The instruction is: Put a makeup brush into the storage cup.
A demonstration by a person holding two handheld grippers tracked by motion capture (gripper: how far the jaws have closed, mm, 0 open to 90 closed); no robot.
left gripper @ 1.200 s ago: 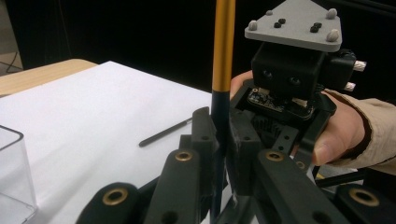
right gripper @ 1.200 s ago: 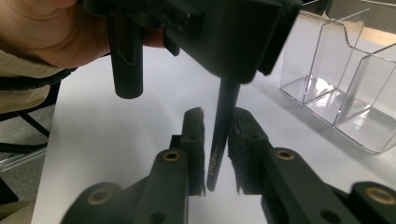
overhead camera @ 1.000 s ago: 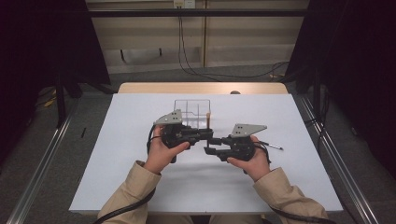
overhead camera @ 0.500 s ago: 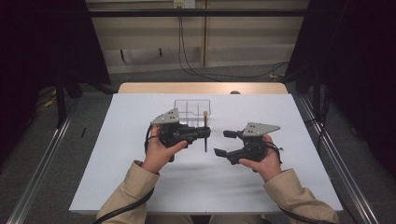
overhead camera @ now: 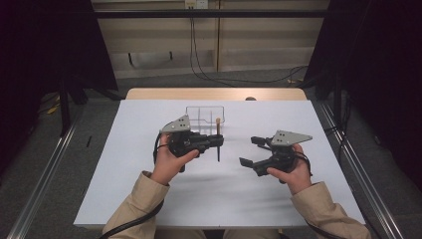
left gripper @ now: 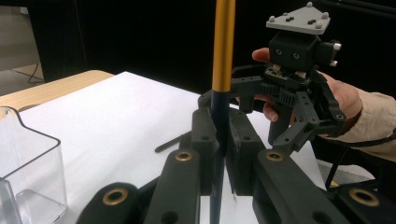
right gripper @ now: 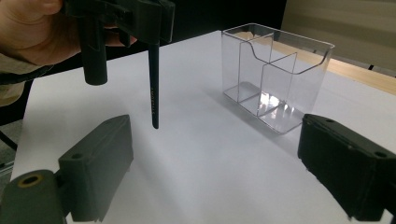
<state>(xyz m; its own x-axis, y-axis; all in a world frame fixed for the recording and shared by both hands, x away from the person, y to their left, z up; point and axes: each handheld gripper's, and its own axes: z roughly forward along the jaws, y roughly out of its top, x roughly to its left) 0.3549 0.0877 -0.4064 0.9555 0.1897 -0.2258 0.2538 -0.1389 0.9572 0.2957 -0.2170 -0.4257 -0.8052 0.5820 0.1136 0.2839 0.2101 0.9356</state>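
A slim pen (overhead camera: 218,152), dark below and golden above, stands upright over the white table (overhead camera: 149,199). My left gripper (overhead camera: 218,141) is shut on its dark shaft. In the left gripper view the golden part (left gripper: 223,46) rises out of the closed left gripper (left gripper: 219,140). My right gripper (overhead camera: 251,151) is open and holds nothing, a short way right of the pen. In the right gripper view the right gripper (right gripper: 219,158) has its jaws wide apart, and the pen (right gripper: 154,79) hangs ahead with its tip just above the table. A clear divided organiser (overhead camera: 205,115) stands behind the left gripper.
The white sheet covers a wooden table whose far edge (overhead camera: 214,93) shows beyond it. Metal rails (overhead camera: 45,169) run along both sides on the floor. The organiser (right gripper: 275,70) is empty and stands to the right of the pen in the right gripper view.
The right gripper has let go of the pen, opened and drawn away to the right. The left gripper keeps the pen upright and has hardly moved.
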